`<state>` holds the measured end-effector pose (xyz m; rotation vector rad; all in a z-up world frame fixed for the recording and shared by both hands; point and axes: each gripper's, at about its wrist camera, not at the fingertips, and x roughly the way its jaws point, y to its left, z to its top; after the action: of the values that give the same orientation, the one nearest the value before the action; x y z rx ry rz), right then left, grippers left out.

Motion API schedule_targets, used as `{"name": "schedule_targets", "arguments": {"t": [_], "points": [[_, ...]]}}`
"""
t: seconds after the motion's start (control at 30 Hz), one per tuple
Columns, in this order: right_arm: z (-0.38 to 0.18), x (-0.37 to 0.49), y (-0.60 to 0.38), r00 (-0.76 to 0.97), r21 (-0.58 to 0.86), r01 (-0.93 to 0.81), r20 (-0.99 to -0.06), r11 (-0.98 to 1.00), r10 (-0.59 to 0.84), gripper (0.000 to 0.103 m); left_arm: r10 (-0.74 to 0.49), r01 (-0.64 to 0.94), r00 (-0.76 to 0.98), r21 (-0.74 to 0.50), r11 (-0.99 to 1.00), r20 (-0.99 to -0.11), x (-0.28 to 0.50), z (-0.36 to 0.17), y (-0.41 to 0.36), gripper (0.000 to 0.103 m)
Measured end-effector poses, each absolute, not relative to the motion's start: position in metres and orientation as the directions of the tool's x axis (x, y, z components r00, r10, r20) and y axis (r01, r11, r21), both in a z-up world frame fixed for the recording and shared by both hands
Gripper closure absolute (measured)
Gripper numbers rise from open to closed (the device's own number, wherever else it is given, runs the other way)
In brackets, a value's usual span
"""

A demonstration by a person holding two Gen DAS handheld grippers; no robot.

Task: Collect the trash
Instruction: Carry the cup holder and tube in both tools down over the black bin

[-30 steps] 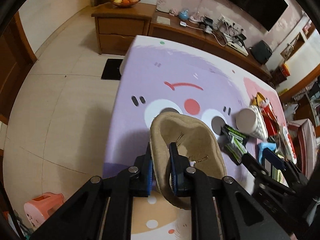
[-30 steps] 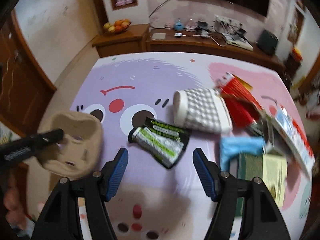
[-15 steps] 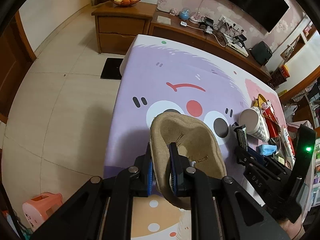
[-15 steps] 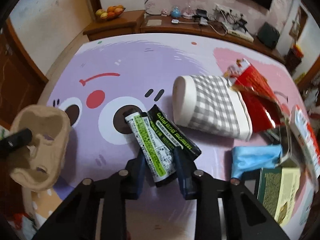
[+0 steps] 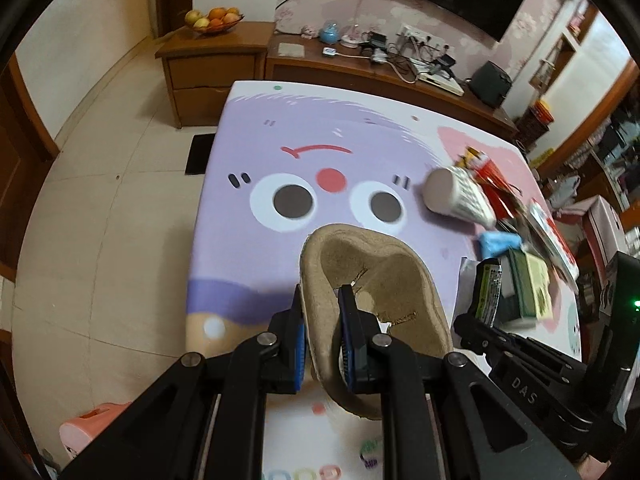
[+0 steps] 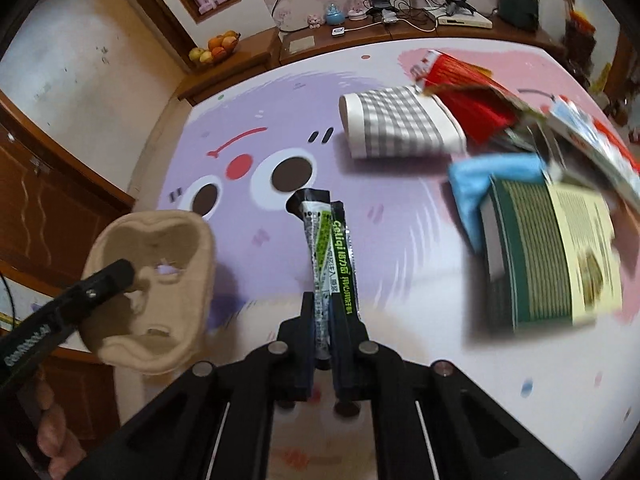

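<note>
The bench point(image 5: 240, 240), spread with a purple cartoon-face cloth, fills both views. Only the left wrist view takes in the tiled floor point(image 5: 100, 200) beside it and the pink stool point(image 5: 88, 432) at the lower edge; only the right wrist view shows fingers of the person's hand point(image 6: 52, 436) at the left tool's handle.

The green and cream box point(image 6: 552, 252) lies flat at the right side of the bench, with a blue crumpled wrapper point(image 6: 492, 172) touching its far corner. Beyond these, the grey-checked paper cup point(image 6: 400, 124) lies on its side, base toward the cartoon eyes, mouth against a red snack packet point(image 6: 472, 96).

The moulded pulp cup carrier point(image 5: 372, 280) is beige and rough, with two hollows and torn slits. It is lifted off the bench over the near left edge, and the left tool point(image 5: 322, 340) is clamped on its near rim, one pad inside and one outside. Its long axis runs away from the tool.

The black sachet wrapper point(image 6: 330, 252), printed in green and white, is a flattened narrow strip. The right tool point(image 6: 324, 336) is squeezed together on its near end, and it is held above the bench in the middle foreground. Its long axis points straight away from the tool toward the cartoon eyes, the far end bent slightly left.
</note>
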<state>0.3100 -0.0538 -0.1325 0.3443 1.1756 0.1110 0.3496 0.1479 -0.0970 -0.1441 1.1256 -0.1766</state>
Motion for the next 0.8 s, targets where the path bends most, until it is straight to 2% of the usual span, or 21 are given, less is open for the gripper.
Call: {"name": "schedule_targets", "arguments": {"t": [0.47,0.8], "points": [[-0.068,0.132,-0.103,0.472,0.408,0.038,-0.812,0.912,0.344,0.098,-0.202,0.120,0.529,-0.163,0.979,-0.824,0.188,-0.029,0.094,0.091],[-0.066,-0.002,-0.163,0.479,0.440,0.036,-0.796,0.897,0.371,0.098,-0.202,0.127,0.537,-0.158,0.979,-0.819,0.053,-0.015,0.031,0.091]]}}
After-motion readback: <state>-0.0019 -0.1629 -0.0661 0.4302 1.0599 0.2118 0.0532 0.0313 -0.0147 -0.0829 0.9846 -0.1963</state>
